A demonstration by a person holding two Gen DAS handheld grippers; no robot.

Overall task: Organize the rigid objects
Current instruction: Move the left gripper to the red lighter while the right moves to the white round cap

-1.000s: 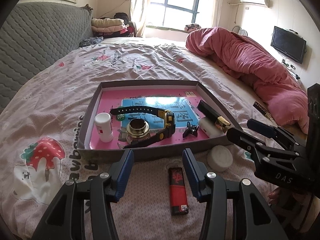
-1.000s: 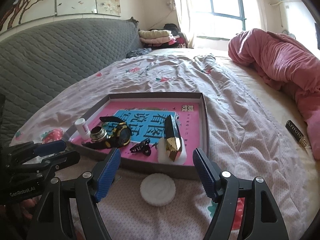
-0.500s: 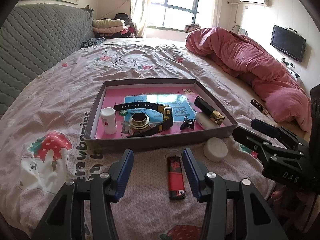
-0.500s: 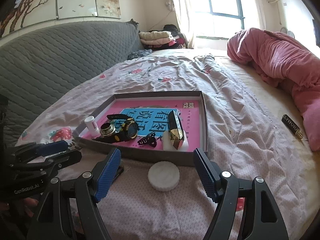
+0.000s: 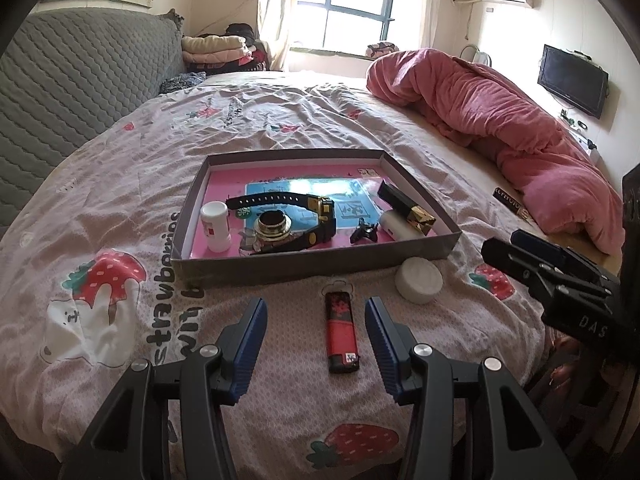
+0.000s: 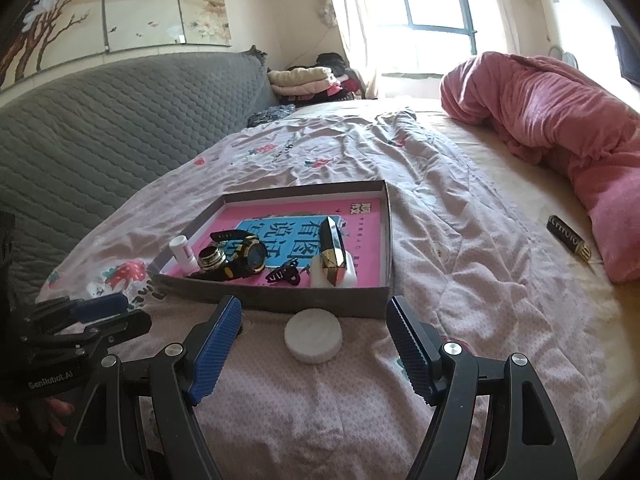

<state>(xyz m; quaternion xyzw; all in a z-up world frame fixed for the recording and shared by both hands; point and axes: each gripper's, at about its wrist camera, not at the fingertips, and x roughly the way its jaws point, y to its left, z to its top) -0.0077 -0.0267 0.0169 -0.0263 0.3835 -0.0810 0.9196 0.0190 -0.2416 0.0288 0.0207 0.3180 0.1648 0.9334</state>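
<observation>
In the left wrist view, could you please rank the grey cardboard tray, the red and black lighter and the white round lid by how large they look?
1. Grey cardboard tray
2. Red and black lighter
3. White round lid, though it looks close to the lighter in area.

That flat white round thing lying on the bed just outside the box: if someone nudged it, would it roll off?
The white round lid lies flat on its broad face, so a nudge would probably slide it, not roll it. The soft bedsheet likely adds drag. It looks like rigid plastic, probably light.
</observation>
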